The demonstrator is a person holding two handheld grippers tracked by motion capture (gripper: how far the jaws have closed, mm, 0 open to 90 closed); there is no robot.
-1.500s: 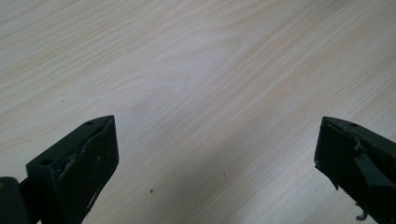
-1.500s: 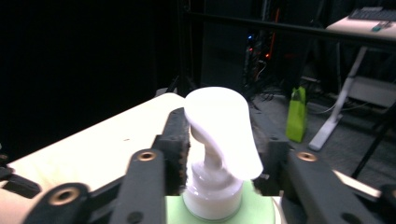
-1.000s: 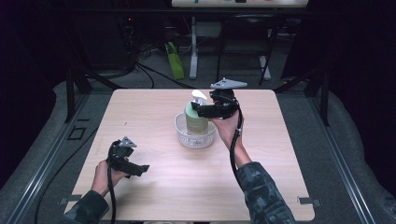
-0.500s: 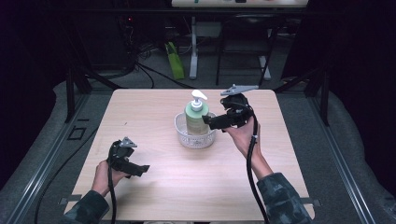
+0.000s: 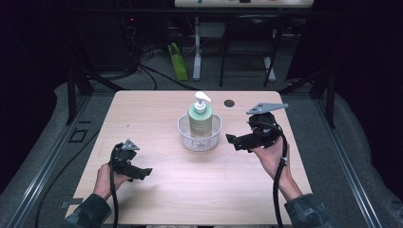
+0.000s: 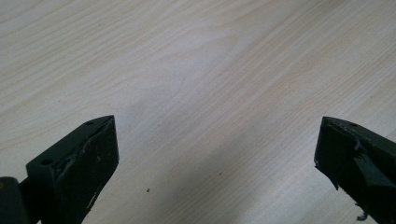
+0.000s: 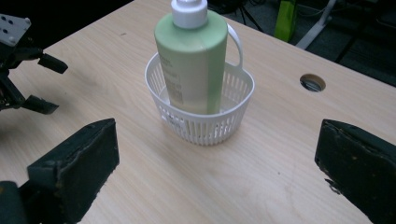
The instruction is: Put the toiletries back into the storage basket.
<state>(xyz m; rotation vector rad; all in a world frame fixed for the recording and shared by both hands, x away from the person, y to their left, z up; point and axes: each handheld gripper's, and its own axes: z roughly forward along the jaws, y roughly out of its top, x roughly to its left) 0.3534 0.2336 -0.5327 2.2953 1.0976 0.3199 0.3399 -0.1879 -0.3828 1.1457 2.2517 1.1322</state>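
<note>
Woodgrain table (image 5: 157, 118), slotted plastic basket (image 5: 200, 139)

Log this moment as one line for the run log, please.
stage: bottle placed | green pump bottle: upright in white basket | right gripper: open, empty, beside basket | left gripper: open, empty, over table

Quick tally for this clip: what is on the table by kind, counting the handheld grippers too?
Pump bottle: 1
Basket: 1
Grippers: 2, left gripper and right gripper, both with open jaws
Total: 4
</note>
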